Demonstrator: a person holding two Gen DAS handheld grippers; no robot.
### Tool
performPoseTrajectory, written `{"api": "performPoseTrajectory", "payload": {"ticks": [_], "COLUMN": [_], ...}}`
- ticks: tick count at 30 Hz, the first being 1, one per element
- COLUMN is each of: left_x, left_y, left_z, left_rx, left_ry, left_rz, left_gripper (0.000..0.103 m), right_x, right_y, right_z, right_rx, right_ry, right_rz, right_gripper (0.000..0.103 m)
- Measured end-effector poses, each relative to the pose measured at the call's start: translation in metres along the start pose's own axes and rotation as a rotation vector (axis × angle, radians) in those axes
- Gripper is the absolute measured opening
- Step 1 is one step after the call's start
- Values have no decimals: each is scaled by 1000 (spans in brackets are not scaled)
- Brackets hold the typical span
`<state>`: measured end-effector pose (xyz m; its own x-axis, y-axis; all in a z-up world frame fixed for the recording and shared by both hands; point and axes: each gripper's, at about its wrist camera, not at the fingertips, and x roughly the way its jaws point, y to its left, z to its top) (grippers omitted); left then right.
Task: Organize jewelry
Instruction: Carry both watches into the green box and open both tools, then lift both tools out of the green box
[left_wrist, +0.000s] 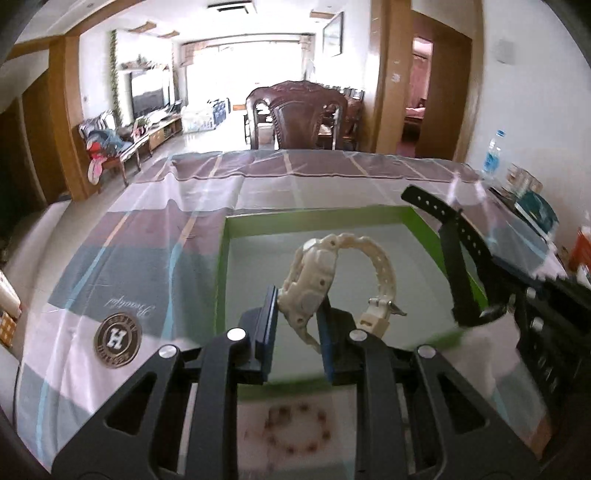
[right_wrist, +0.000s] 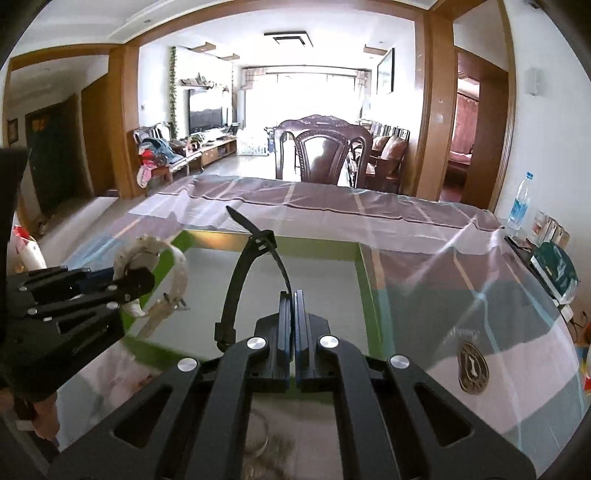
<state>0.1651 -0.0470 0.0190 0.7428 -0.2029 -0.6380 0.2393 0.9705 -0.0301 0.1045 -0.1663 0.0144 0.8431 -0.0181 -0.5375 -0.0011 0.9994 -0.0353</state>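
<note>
White watch (left_wrist: 314, 273) pinched by left gripper (left_wrist: 295, 325), black watch (right_wrist: 251, 269) by right gripper (right_wrist: 291, 314); both hung over green tray (left_wrist: 221, 280), likely for dropping in.

Daylight floods in from the far window (right_wrist: 306, 107), which is blown out to white. Glare streaks the glossy tablecloth (right_wrist: 424, 258). Fisheye bending curves walls and leaves dark corners. The bracelet (left_wrist: 297, 430) at the lower edge is blurred.
</note>
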Motion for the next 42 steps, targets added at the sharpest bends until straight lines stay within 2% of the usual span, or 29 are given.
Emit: {"api": "performPoseTrajectory", "payload": {"ticks": [5,6,7,8,10,11,12,16,18,20,24,26,29,35,38,40,42], "left_x": [42,45,49,50,47,41,34,-4,-19,-25,-23,-22,-20,-17,-17,-17,-17], "left_y": [7,8,9,10,9,8,8,15,27,39,53,57,58,51,49,49,49], "left_z": [9,10,10,9,8,8,6,-16,-35,-51,-79,-90,-99,-110,-113,-114,-115], "left_rx": [-30,-36,-39,-40,-22,-4,8,81,75,54,21,17,15,24,28,27,24], "left_ry": [54,59,61,63,51,32,21,26,50,81,169,199,215,233,236,237,239], "left_rz": [27,23,19,23,47,55,61,114,143,135,113,115,119,111,100,96,95], "left_gripper": [21,22,28,33,53,56,60,67,68,68,57,57,57,66,68,69,69], "right_x": [47,53,55,57,54,49,40,5,-9,-13,-6,-4,0,7,3,-7,-14], "right_y": [-5,-7,-6,-6,-7,-8,-11,-25,-36,-41,-40,-32,-19,-2,11,18,19], "right_z": [-3,-4,-5,-6,-6,-6,-6,-17,-31,-46,-77,-89,-100,-113,-120,-121,-119], "right_rx": [40,43,39,37,40,43,49,75,100,95,82,52,16,-28,-49,-67,-85], "right_ry": [90,91,92,98,104,100,90,101,123,165,295,329,366,421,440,434,416], "right_rz": [18,13,2,-15,-26,-22,-20,4,2,-5,23,40,50,68,138,214,207], "right_gripper": [2,3,3,7,24,42,48,48,48,48,48,48,48,48,48,48,48]}}
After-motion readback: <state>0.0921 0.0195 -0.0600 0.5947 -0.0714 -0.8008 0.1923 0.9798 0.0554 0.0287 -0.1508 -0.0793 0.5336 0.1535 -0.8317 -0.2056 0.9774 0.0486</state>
